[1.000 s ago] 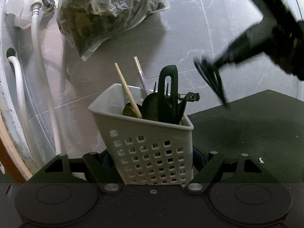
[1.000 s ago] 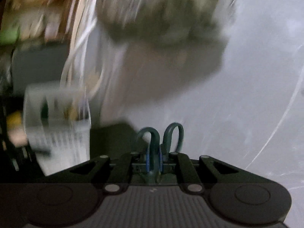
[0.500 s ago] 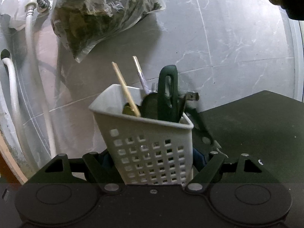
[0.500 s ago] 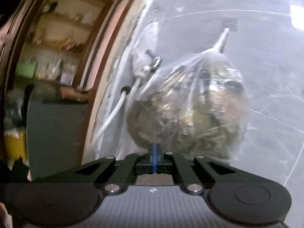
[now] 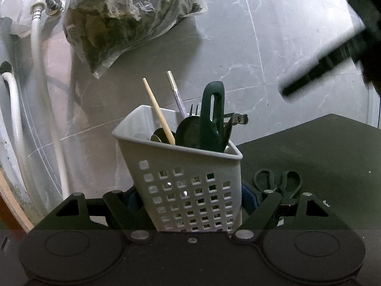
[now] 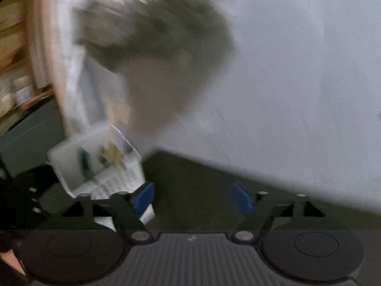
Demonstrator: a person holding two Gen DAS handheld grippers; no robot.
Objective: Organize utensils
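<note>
The left claw is clamped on the perforated white basket at the centre of the frame, which holds a wooden chopstick and a dark green handle. Black scissors lie on the dark desk, lower right of the basket. The right claw has just been opening; its blue pads stand apart with nothing between them.

A grey marble-look tiled wall with thin white joints stands behind a dark table top, while two white hoses run down at the left beside a clear plastic bag of dark dried matter, and a wooden frame shows blurred.
</note>
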